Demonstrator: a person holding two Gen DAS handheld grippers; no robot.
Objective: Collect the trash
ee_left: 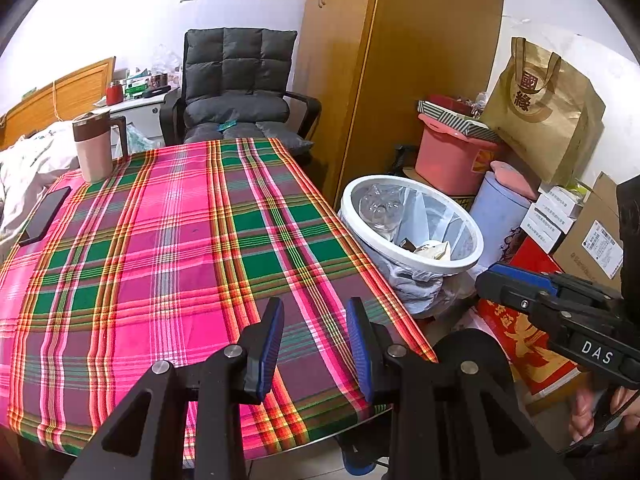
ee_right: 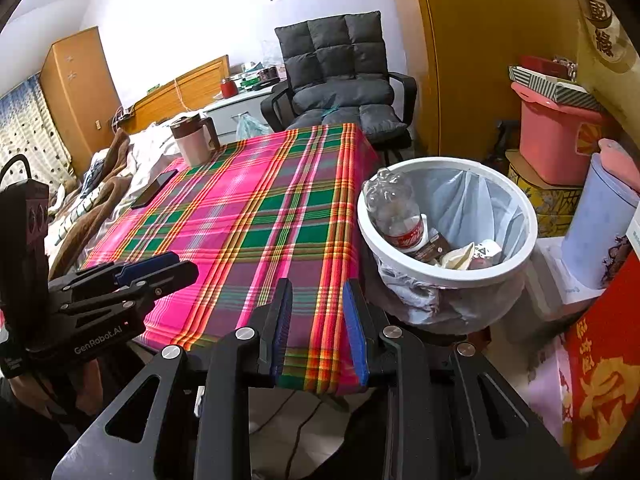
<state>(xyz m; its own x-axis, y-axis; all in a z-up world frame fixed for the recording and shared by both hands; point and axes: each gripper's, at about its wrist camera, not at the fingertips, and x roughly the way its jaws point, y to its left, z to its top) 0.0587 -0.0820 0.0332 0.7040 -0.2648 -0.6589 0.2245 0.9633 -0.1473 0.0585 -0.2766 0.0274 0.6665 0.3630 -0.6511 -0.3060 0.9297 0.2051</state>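
A white trash bin (ee_left: 440,270) (ee_right: 452,280) lined with a thin bag stands on the floor at the table's right edge. Inside lie a clear plastic bottle (ee_left: 380,208) (ee_right: 396,216), a brown carton (ee_right: 432,246) and crumpled paper (ee_left: 432,250) (ee_right: 460,258). My left gripper (ee_left: 315,308) (ee_right: 176,264) hovers over the near edge of the plaid tablecloth (ee_left: 160,240) (ee_right: 248,220), open, nothing between its blue pads. My right gripper (ee_right: 317,286) (ee_left: 492,276) is held near the table's front right corner beside the bin, also open and empty.
A lidded mug (ee_left: 94,148) (ee_right: 194,140) and a black phone (ee_left: 46,214) (ee_right: 154,188) lie at the table's far left. A grey padded chair (ee_left: 240,92) stands behind the table. A wardrobe, a pink bucket (ee_left: 452,160), a paper bag (ee_left: 544,112) and boxes crowd the right. A bed is to the left.
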